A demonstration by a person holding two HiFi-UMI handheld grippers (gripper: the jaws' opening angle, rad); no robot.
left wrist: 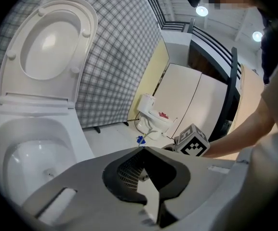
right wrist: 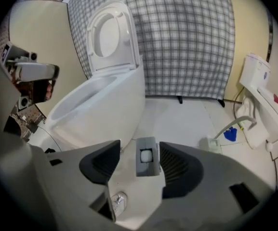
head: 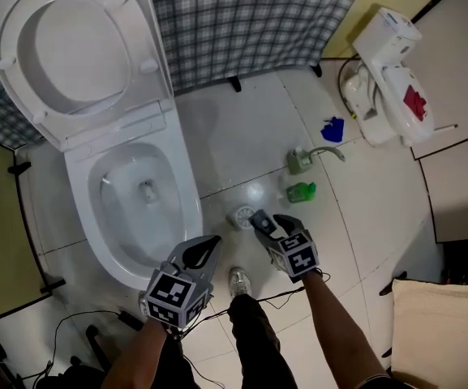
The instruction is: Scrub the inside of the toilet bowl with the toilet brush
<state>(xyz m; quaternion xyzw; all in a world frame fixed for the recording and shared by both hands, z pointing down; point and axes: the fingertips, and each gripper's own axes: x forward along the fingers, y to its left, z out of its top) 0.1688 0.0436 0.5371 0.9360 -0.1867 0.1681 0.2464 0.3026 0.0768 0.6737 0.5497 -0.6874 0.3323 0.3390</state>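
**Step in hand: taking up the brush.** The right gripper (right wrist: pixel 139 152) stood with its jaws apart, astride a grey square-topped handle (right wrist: pixel 147 161). We judged this to be the toilet brush, standing upright in its holder (head: pixel 241 216). The holder was on the floor just beside the toilet's base, well clear of the floor edge along the plaid screen (head: pixel 258 14). The handle sat nearer 1 pad than the other, and neither pad pressed on it.

To do the step well, we advised centring the handle between the pads before closing. The grip should be firm enough to stop the handle twisting, and the lift should go straight up, so the holder stays down.

The left gripper (left wrist: pixel 143 150) had its jaws together on nothing. It hung over the near rim of the toilet bowl (head: pixel 183 194), whose lid and seat stood raised.

**What each view gave**
- **Right gripper view:** It alone showed the handle between the jaws. The head view showed only the holder's round outline beside the jaw tips.
- **Head view:** It alone showed the bowl's interior from above. It also showed 2 bottles, a green one (head: pixel 301 191) and a paler one (head: pixel 299 161), on the floor beyond the holder.
- **Left gripper view:** It showed the right gripper's marker cube (left wrist: pixel 193 141) from the side.
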